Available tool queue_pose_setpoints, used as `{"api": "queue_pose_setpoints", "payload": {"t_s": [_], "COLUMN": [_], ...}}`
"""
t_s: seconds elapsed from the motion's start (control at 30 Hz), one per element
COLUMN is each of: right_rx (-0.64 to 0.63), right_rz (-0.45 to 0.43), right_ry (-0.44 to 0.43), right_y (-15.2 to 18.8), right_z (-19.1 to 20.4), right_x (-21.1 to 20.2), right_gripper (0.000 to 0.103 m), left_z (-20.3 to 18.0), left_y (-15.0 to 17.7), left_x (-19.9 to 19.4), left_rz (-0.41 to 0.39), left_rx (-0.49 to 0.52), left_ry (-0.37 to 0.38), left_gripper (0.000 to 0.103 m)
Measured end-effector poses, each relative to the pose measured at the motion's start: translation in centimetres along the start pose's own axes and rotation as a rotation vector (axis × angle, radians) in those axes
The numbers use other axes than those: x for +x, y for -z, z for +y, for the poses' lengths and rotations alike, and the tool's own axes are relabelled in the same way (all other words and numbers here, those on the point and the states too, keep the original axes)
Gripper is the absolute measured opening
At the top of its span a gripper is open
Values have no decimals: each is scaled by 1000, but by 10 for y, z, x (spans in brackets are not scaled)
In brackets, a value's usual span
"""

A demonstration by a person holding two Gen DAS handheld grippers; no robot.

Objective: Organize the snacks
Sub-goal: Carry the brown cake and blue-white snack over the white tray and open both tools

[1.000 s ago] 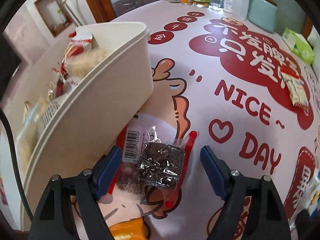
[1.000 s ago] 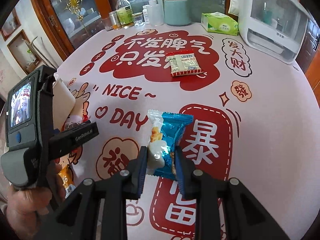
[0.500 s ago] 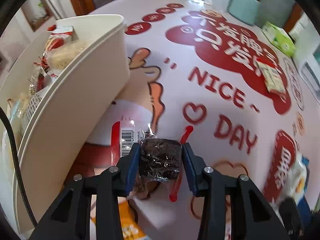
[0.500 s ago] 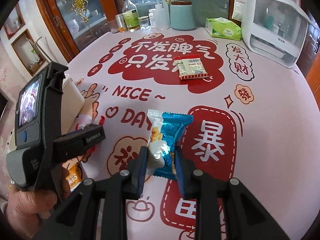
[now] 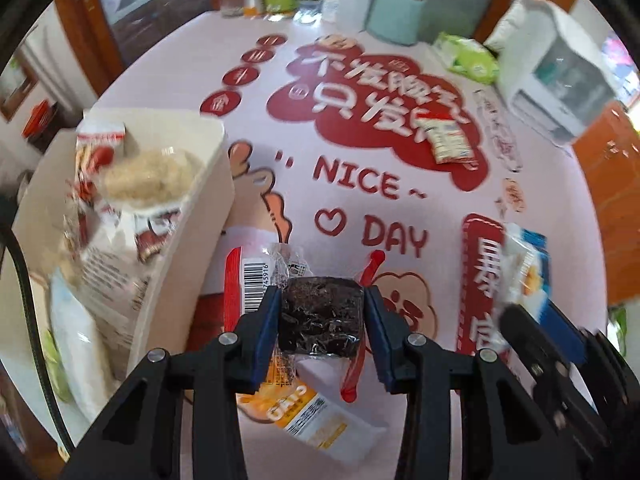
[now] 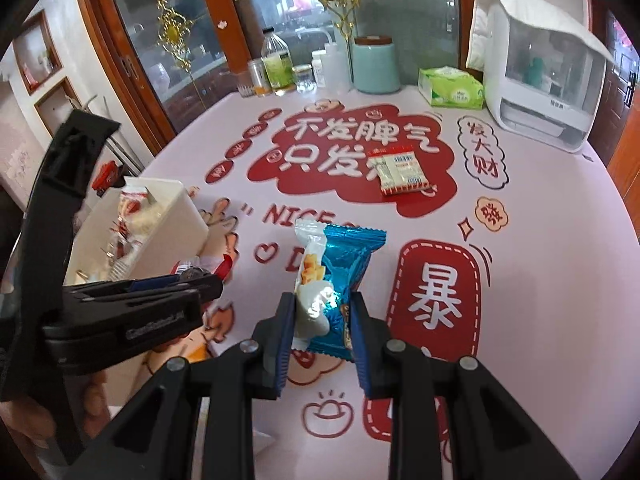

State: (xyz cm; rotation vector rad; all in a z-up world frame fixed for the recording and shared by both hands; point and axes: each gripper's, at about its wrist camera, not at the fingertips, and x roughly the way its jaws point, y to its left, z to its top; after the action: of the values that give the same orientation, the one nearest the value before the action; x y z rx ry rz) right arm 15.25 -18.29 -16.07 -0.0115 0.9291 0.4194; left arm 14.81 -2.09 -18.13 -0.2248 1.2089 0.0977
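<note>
My left gripper (image 5: pixel 322 312) is shut on a dark brownie in a clear, red-edged wrapper (image 5: pixel 320 312), held above the table beside the cream bin (image 5: pixel 192 248). That bin holds several snack packs, among them a pale rice cake (image 5: pixel 148 180). My right gripper (image 6: pixel 324 316) is shut on a blue and white snack pack (image 6: pixel 340 268), lifted off the table. From the right wrist view the left gripper's body (image 6: pixel 132 316) shows at the left, next to the bin (image 6: pixel 172 232). The blue pack (image 5: pixel 524 268) appears at the right in the left wrist view.
An orange oats pack (image 5: pixel 308 412) lies on the table under my left gripper. A red-edged cracker pack (image 6: pixel 400 170) lies mid-table. At the far edge stand bottles and jars (image 6: pixel 276 68), a teal canister (image 6: pixel 376 64), a green tissue pack (image 6: pixel 450 88) and a white appliance (image 6: pixel 540 80).
My left gripper closed on the brownie pack and lifted it off the table. The right gripper rose a little with the blue pack still in its grip.
</note>
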Motion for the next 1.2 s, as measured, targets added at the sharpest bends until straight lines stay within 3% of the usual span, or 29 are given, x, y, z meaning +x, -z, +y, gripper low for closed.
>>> {"api": "queue_pose_setpoints", "payload": {"t_s": [0.27, 0.57, 0.87, 1.2], "right_rx": [-3, -60, -113, -138], "right_rz": [-67, -100, -88, -88], "right_ry": [-59, -154, -216, -213], "right_y": [-18, -37, -46, -57], "right_z": [49, 127, 189, 221], "right_x": [-19, -20, -5, 12], "right_gripper": [27, 27, 27, 29], "left_z": [36, 117, 178, 193], "left_y": [-9, -18, -32, -40], "left_x": [-59, -97, -101, -88], "left_rz": [-67, -147, -177, -177], "left_rx": [140, 193, 198, 257], "left_ry": [34, -61, -136, -180], "left_gripper": [40, 40, 40, 43]}}
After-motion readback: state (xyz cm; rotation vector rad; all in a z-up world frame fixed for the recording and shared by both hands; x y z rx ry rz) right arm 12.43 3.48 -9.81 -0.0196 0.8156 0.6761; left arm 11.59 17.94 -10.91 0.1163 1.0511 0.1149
